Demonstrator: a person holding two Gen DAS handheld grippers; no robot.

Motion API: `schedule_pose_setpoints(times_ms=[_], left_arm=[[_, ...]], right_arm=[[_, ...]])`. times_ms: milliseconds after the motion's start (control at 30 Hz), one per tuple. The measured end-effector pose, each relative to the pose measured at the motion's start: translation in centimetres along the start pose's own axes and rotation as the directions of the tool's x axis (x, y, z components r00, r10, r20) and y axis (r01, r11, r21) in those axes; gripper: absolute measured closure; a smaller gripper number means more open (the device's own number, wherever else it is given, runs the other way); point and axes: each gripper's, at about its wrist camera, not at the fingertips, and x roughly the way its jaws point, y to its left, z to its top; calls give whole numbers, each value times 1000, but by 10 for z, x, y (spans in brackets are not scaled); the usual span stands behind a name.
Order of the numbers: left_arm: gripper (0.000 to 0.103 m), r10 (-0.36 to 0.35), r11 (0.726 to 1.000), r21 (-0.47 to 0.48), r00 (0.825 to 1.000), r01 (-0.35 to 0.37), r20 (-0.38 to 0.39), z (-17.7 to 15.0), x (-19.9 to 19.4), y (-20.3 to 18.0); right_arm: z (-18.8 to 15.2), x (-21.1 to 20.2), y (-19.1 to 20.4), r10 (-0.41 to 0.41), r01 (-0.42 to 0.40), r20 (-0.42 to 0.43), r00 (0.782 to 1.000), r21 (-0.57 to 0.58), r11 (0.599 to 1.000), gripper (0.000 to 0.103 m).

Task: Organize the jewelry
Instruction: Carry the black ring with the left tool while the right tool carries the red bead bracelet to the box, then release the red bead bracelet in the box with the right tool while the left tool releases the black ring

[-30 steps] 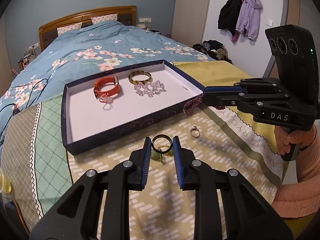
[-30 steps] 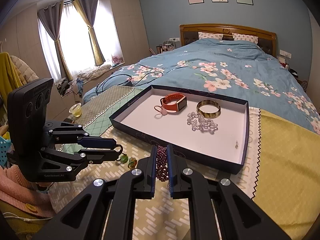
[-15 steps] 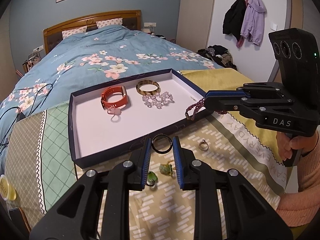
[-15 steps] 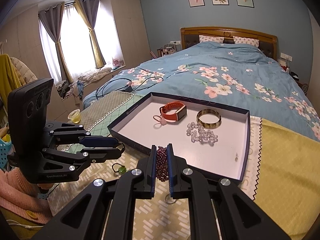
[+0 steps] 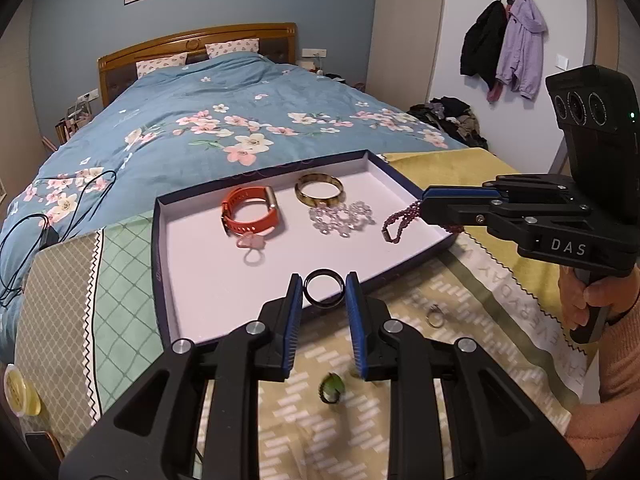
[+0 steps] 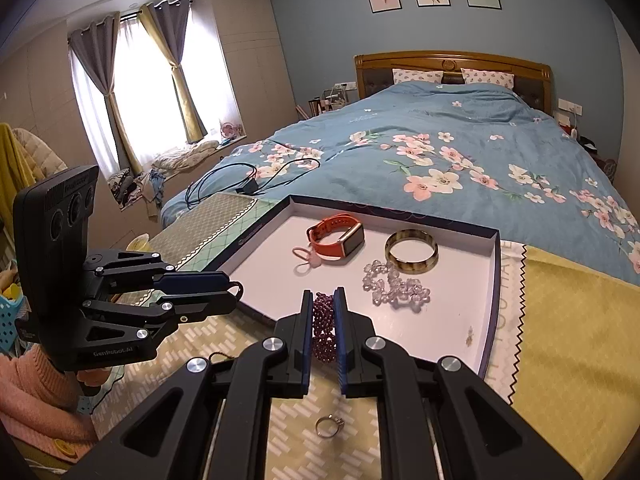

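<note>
the left gripper is clenching a black ring between its blue pads, holding it upright over the near wall of the dark blue tray. the right gripper is clenching a purple bead bracelet, which is hanging bunched between its jaws above the tray's near right part.

inside the tray, on its white floor, an orange watch is lying beside a small pink charm, a brown-gold bangle and a clear bead bracelet; the bangle and the clear beads are just touching.

the left wrist view is showing a green ring on the patterned cloth below its jaws, and coats hanging on a wall hook; the right wrist view is not showing these. a silver ring on the cloth is appearing in both views. the right wrist view alone is showing the curtained window, a black cable on the bed, and the left gripper from the side with a pink sleeve behind it. the left view is showing a hand gripping the right gripper's handle.
</note>
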Motion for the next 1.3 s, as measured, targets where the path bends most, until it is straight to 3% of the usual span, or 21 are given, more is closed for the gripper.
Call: schedule_pose_setpoints(times_ms=[1300], left_arm=[[81, 70, 997, -34, 995, -72, -71, 24, 55, 25]], right_arm=[[16, 57, -24, 37, -31, -76, 996, 76, 997, 95]])
